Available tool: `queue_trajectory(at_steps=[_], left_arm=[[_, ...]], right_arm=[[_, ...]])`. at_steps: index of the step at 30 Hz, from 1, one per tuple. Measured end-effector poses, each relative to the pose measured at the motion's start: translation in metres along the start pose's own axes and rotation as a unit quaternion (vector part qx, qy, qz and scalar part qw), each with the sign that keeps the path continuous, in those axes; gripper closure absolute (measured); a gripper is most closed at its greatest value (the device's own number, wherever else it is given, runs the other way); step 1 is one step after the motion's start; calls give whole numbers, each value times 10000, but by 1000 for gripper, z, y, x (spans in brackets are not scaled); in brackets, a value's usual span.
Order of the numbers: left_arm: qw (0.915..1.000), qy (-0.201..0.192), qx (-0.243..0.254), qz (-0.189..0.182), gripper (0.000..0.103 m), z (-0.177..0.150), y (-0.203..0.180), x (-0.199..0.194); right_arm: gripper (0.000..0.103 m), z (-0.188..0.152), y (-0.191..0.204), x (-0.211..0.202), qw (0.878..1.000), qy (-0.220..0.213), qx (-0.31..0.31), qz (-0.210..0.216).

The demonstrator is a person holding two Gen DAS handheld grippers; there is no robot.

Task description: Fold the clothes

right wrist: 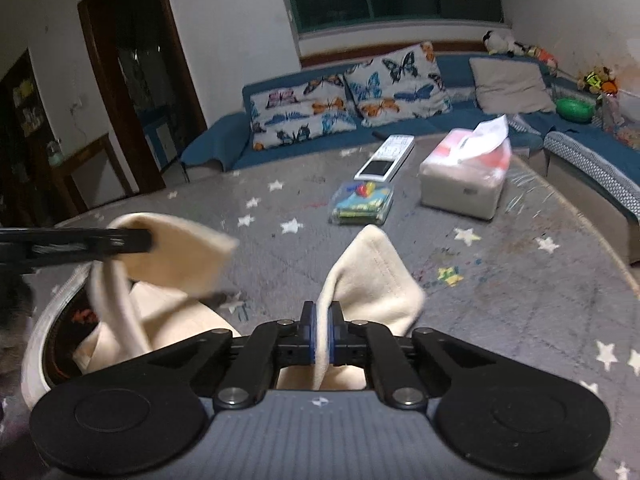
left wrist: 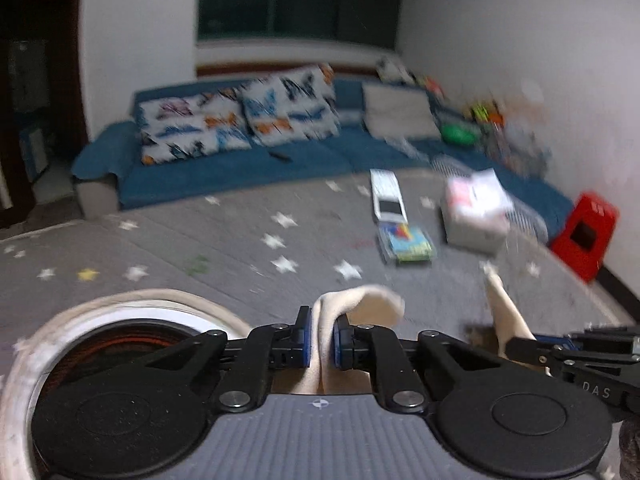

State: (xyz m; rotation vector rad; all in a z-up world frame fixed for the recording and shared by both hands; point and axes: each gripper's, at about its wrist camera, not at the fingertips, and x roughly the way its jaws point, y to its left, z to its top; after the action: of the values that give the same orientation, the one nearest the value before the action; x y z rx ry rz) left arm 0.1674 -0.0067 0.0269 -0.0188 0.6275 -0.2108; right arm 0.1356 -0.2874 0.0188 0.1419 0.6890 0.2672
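While angled downward, left hand-held gripper (left wrist: 322, 340) and right hand-held gripper (right wrist: 321, 334) each pinch, seemingly, same cream cloth (right wrist: 372, 276).

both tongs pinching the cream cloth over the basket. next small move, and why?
Probably lift both together and spread them apart. The left tongs and right tongs are each shut on a corner of the cream cloth, but the rest of it hangs slack into the round basket, so it needs clearing and tensioning before folding.
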Motion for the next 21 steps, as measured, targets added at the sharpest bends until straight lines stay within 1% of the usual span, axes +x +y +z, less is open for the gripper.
queue_trajectory(at_steps=[3, 6, 11, 14, 18, 19, 21], left_arm=[[9990, -339, -244, 131, 92, -2, 18, -40], [9967, -586, -463, 310, 92, -9, 39, -78], [9898, -841, -847, 772, 92, -35, 75, -136], [9841, -873, -1141, 1043, 92, -56, 97, -164], [9748, -783, -1553, 1397, 92, -90, 127, -194], [9730, -732, -1637, 1450, 92, -99, 133, -199], [9698, -601, -1742, 1598, 92, -115, 142, -204]], right_arm=[[98, 0, -3, -20, 9998, -181, 58, -19], [98, -2, -7, -40, 9992, -367, 129, -52], [98, -10, -16, -73, 9974, -653, 276, -145], [99, -15, -24, -94, 9954, -844, 384, -245], [100, -24, -35, -122, 9917, -1094, 546, -400], [100, -27, -38, -127, 9910, -1121, 579, -456], [100, -35, -42, -129, 9914, -1021, 611, -546]])
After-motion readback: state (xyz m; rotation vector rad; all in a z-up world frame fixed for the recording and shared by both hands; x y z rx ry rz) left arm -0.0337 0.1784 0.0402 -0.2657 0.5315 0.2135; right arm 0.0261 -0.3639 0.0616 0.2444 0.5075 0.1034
